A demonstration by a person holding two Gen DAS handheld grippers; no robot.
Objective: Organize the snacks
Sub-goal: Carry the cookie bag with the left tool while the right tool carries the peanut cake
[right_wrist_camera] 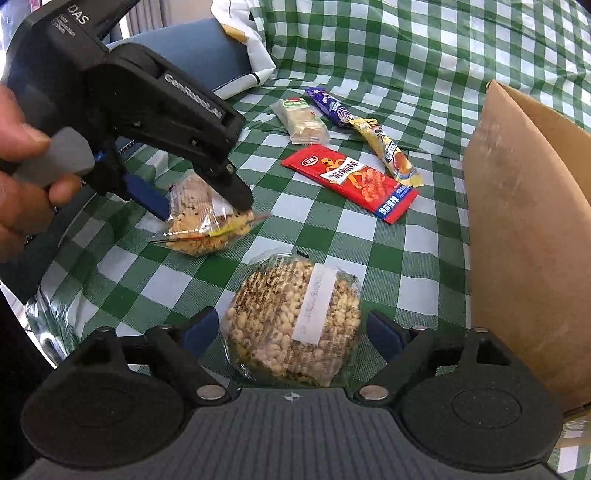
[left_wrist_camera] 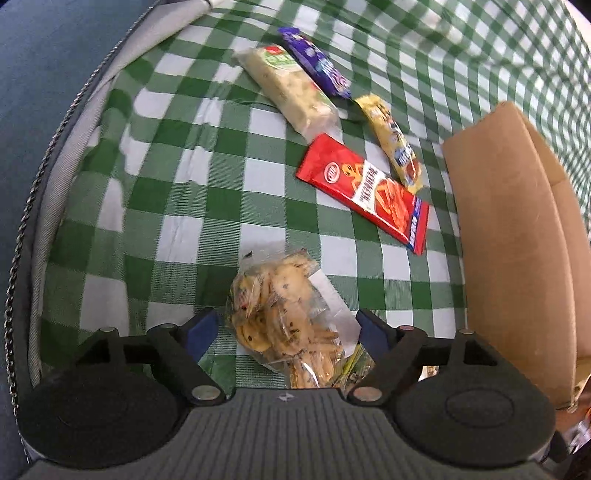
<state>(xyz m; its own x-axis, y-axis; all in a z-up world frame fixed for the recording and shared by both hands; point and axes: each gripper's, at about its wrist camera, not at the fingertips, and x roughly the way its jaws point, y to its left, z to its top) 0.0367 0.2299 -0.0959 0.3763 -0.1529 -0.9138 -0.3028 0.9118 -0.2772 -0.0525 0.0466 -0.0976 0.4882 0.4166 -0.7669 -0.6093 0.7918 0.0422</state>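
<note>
My left gripper [left_wrist_camera: 286,328] is open, its fingers on either side of a clear bag of cookies [left_wrist_camera: 284,317] lying on the green checked cloth. The right wrist view shows that gripper [right_wrist_camera: 205,205] around the same cookie bag [right_wrist_camera: 207,225]. My right gripper [right_wrist_camera: 291,328] is open around a round puffed-grain cake [right_wrist_camera: 291,321] in clear wrap with a white label. Further back lie a red snack packet [right_wrist_camera: 351,182], a yellow bar [right_wrist_camera: 388,149], a purple bar [right_wrist_camera: 330,105] and a pale wafer pack [right_wrist_camera: 301,120].
A brown cardboard box [right_wrist_camera: 517,221] stands at the right, also in the left wrist view [left_wrist_camera: 509,240]. A blue cushion [right_wrist_camera: 207,55] and a white bag [right_wrist_camera: 243,33] sit at the back left. The cloth's edge runs along the left [left_wrist_camera: 55,206].
</note>
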